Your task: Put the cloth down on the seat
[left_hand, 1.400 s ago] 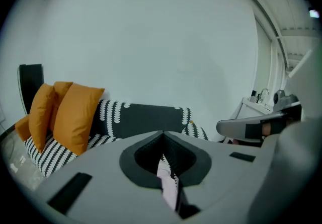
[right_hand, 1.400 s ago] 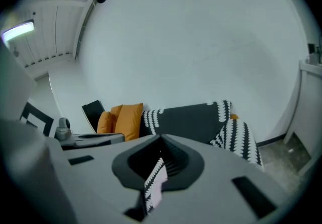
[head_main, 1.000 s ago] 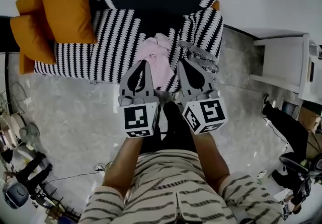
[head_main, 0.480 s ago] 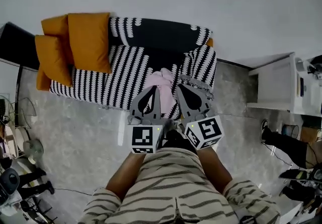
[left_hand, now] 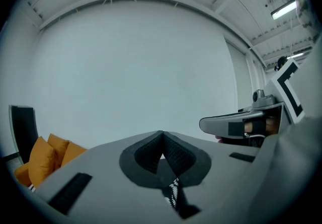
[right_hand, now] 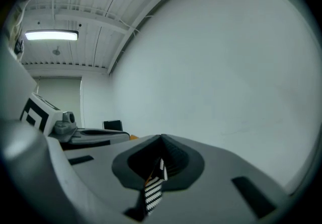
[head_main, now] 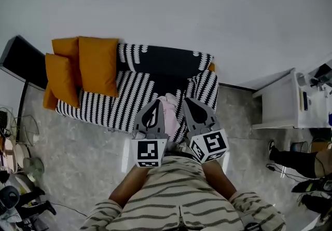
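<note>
Compared with a second ago, both grippers have come up and back toward the person's striped shirt (head_main: 181, 193). The sofa (head_main: 129, 95) now sits further down below them, and more of the pale wall (head_main: 181, 7) shows behind it. The pink cloth (head_main: 169, 112) has not shifted. It lies bunched on the right part of the black-and-white striped seat, near the front edge, in the gap between the two grippers as seen from above. The sofa also carries orange cushions (head_main: 96, 65) stacked at its left end, well apart from the cloth. A white cabinet (head_main: 280, 101) stands off to the right of the sofa, and a dark panel (head_main: 22, 61) stands to its left. The left gripper (head_main: 155, 102) has its jaws clenched together with nothing between them. Its own view shows the tips (left_hand: 161, 135) meeting against the bare wall, with only a sliver of striped fabric far below. The right gripper (head_main: 188, 101) is the same, its jaws (right_hand: 162, 140) pressed together and empty, clear of the cloth.
</note>
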Motion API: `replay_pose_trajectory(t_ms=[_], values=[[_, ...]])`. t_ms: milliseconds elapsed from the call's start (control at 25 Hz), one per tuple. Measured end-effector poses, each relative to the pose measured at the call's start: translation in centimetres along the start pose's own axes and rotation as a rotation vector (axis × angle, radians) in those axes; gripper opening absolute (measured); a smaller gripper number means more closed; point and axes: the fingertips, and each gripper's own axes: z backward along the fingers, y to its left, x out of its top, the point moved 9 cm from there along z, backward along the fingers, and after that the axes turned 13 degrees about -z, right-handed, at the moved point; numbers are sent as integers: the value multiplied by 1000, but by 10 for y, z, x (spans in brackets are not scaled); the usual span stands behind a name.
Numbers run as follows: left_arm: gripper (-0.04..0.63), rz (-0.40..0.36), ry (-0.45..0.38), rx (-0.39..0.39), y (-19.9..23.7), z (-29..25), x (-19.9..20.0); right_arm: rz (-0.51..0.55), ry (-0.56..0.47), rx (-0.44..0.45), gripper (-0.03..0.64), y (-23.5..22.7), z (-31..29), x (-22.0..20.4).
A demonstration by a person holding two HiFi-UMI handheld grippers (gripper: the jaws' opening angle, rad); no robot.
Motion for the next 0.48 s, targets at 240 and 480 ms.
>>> replay_pose_trajectory(t_ms=[240,480], values=[[2,-18,-56,-3,0,1,17,35,-56,-4,8,4,3,19],[0,-35,-95,5,3,-3,24,69,-86,6,8,7,2,25]])
